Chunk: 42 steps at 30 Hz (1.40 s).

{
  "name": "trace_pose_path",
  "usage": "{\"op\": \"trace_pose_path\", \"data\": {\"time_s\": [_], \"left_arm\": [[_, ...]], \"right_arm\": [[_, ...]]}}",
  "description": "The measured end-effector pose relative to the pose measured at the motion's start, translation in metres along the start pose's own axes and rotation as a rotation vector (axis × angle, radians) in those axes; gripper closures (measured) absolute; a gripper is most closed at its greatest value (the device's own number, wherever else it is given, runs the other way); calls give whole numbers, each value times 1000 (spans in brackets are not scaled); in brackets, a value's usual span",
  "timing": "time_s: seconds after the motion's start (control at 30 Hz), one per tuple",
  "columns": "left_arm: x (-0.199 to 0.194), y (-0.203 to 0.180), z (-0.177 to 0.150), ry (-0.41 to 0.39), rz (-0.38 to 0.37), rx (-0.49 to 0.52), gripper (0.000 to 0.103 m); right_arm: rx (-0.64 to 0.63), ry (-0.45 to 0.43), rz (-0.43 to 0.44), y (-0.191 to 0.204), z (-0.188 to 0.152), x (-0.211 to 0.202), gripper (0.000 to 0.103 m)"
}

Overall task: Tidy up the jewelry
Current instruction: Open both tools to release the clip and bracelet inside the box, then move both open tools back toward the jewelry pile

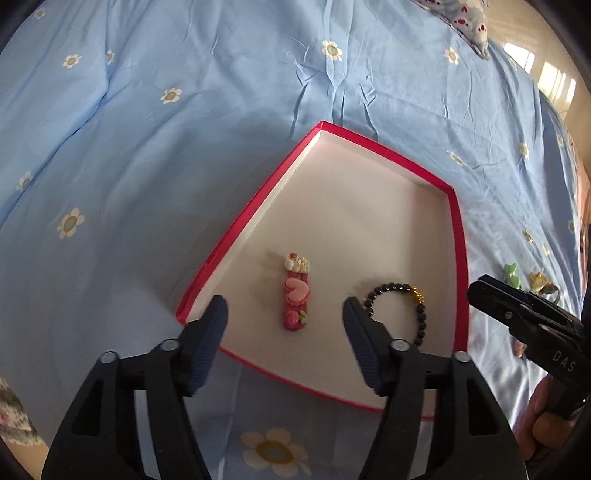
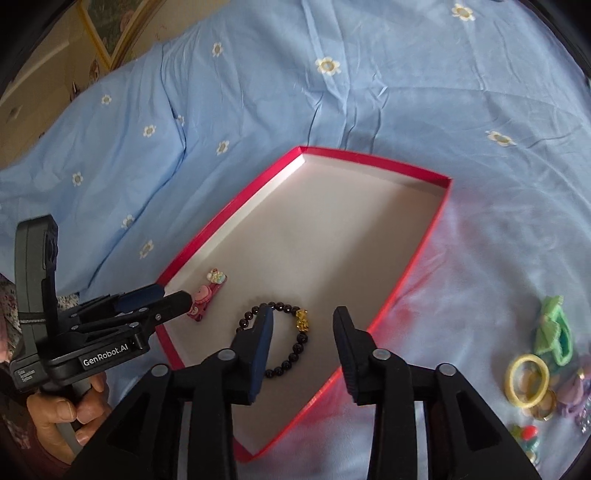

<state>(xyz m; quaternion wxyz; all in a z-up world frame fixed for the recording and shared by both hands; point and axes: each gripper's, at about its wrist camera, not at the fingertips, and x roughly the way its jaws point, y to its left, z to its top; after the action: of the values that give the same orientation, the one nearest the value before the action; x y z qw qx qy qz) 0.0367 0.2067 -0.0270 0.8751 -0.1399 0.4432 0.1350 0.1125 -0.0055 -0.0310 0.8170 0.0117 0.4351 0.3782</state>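
Both the left claw (image 1: 284,317) and right claw (image 2: 303,328) gaped wide, empty, over the red tray (image 1: 384,152). Inside it lay the pink hair clip (image 1: 295,293), with the bead bracelet (image 1: 400,306) at its 3 o'clock.

This was a bedroom in a home. A light blue bedsheet (image 1: 184,155) printed with white daisies covered a soft, creased bed. A floral-patterned pillow (image 1: 469,22) lay at the sheet's far edge, framed pictures (image 2: 107,33) leaned beyond its far left corner, and sunlit floor tiles (image 1: 546,74) showed past its right side.
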Motion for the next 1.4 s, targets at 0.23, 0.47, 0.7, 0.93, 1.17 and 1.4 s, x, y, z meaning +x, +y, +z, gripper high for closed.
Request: {"op": "trace_pose_path", "data": {"time_s": [0.23, 0.47, 0.7, 0.93, 1.17, 1.4], "left_arm": [[-13, -15, -17, 7, -37, 15, 35], [-29, -45, -28, 6, -89, 55, 34], [-37, -86, -36, 11, -140, 135, 32], [-36, -126, -41, 30, -188, 215, 31], [-31, -159, -39, 37, -224, 268, 31], [-25, -180, -32, 38, -235, 307, 31]], "right_arm": [[14, -53, -44, -16, -16, -44, 51], [47, -80, -102, -38, -38, -83, 50], [91, -108, -160, -64, -60, -115, 47], [154, -125, -217, -92, -78, -141, 47], [204, -156, -261, -116, -87, -162, 47], [233, -179, -282, -134, -87, -172, 47]]}}
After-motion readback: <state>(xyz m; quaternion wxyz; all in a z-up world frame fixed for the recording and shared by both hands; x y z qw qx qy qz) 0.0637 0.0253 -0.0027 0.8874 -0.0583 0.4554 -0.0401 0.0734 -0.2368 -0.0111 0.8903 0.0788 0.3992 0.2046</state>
